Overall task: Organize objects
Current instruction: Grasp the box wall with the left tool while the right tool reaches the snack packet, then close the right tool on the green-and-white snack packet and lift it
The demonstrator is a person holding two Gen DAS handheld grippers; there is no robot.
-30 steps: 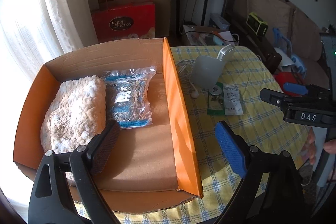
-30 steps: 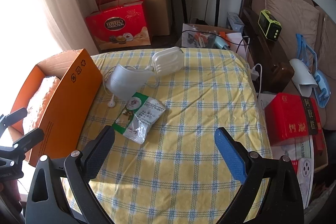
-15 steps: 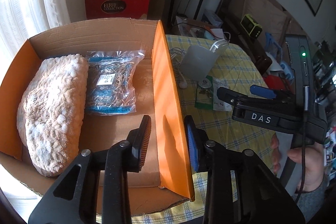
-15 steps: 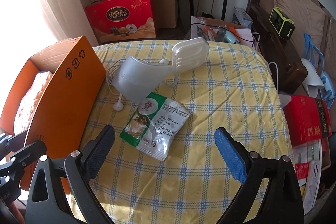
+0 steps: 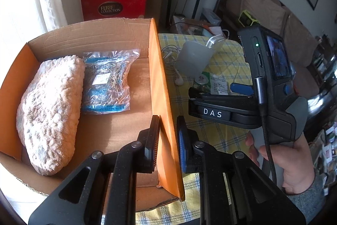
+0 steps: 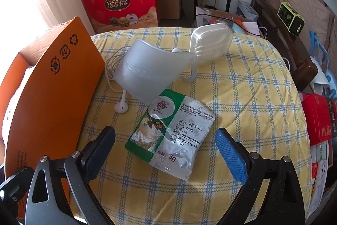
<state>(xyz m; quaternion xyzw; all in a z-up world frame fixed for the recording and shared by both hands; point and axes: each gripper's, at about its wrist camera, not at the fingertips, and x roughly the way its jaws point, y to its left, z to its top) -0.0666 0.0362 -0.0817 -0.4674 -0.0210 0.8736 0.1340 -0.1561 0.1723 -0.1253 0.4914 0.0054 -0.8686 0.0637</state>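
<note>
An orange cardboard box point(image 5: 162, 77) stands on the left of the checked table and holds a fluffy beige towel point(image 5: 50, 111) and a clear bag of dried herbs point(image 5: 107, 86). My left gripper point(image 5: 168, 140) straddles the box's right wall, its jaws closing with both pads against the cardboard. My right gripper point(image 6: 166, 153) hangs open just above a green and white sachet point(image 6: 170, 132), one finger on each side of it. A person's hand holds the right gripper point(image 5: 217, 90) beside the box.
A translucent tipped cup point(image 6: 147, 73) with a white lid point(image 6: 210, 43) lies behind the sachet, white earphones point(image 6: 121, 108) at its left. The yellow checked tablecloth point(image 6: 242, 98) drops off at the right. Red gift boxes point(image 6: 120, 6) stand behind the table.
The left jaws went from wide open to pinching the box's right wall. The right gripper came down and forward over the sachet, still open.
</note>
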